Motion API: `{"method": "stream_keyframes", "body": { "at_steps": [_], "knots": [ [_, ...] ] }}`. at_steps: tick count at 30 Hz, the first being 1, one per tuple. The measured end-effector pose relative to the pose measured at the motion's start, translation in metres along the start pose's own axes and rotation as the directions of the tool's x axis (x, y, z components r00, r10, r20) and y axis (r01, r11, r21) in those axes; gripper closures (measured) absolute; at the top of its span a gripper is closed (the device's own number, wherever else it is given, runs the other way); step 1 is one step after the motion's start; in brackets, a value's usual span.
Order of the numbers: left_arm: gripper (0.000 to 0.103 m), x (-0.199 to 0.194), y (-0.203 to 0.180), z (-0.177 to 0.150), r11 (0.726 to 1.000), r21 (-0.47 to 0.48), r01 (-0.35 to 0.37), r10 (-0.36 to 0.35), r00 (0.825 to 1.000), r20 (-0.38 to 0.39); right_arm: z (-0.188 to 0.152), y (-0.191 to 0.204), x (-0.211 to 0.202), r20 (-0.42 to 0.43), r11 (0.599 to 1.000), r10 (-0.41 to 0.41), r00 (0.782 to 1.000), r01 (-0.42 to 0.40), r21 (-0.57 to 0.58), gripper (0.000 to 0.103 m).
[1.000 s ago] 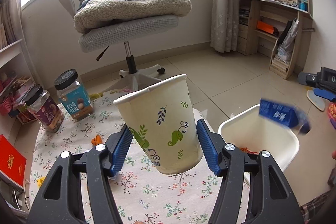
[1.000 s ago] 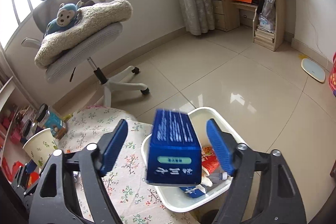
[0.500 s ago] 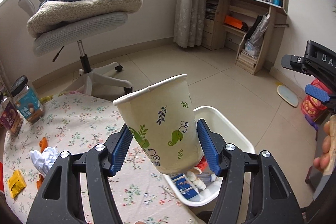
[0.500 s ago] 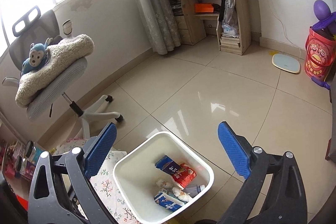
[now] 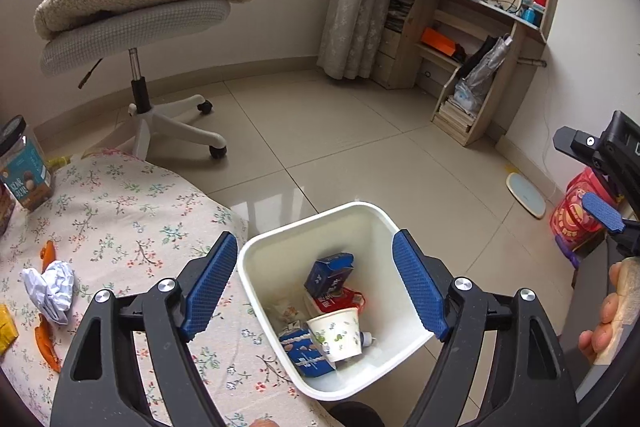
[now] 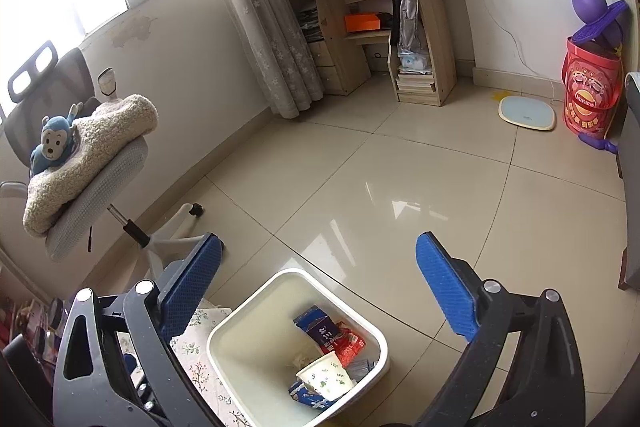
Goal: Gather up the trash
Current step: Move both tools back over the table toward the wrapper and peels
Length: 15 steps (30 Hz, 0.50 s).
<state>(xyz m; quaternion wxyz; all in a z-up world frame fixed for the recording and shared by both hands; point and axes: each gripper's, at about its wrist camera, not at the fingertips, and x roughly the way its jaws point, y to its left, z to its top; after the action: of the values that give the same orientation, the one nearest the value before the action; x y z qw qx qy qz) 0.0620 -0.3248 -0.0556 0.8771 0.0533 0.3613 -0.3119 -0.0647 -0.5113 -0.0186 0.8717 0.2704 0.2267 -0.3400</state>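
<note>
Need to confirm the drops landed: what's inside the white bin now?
In the white bin: a paper cup on its side, two blue cartons, a red wrapper. Whatever lies beneath them is covered.

Both my views ride the hand-held grippers, each looking forward along its own two fingers and tilted down toward the floor.

Left wrist view: sits over the edge of the floral-cloth table [image 5: 120, 211], close above the white bin [image 5: 280, 239], which fills the lower centre between the finger pads. Faces the office chair [image 5: 136, 23] and the wooden desk shelves [image 5: 472, 39] at the far wall.

Right wrist view: a little farther back from the bin [image 6: 240, 315], which sits low in frame; more open floor ahead, chair [image 6: 92, 179] at left.

Shared: bin and its contents, chair, curtain, desk, floor scale [image 5: 526, 195]. The left view also catches the right gripper at its right edge.
</note>
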Motion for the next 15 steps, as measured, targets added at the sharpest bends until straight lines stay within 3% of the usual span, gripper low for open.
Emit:
{"method": "stream_keyframes", "body": {
  "at_steps": [6,15],
  "knots": [
    [0.023,-0.032,0.027,0.007,0.994,0.001,-0.111,0.110,0.989,0.099,-0.015,0.036,-0.007,0.031,0.992,-0.016,0.999,0.020,-0.126,0.007],
    [0.019,-0.077,0.076,0.006,0.963,-0.015,-0.271,0.267,0.936,0.230,-0.052,0.105,-0.005,-0.016,0.953,0.037,0.999,-0.040,-0.301,0.007]
  ]
}}
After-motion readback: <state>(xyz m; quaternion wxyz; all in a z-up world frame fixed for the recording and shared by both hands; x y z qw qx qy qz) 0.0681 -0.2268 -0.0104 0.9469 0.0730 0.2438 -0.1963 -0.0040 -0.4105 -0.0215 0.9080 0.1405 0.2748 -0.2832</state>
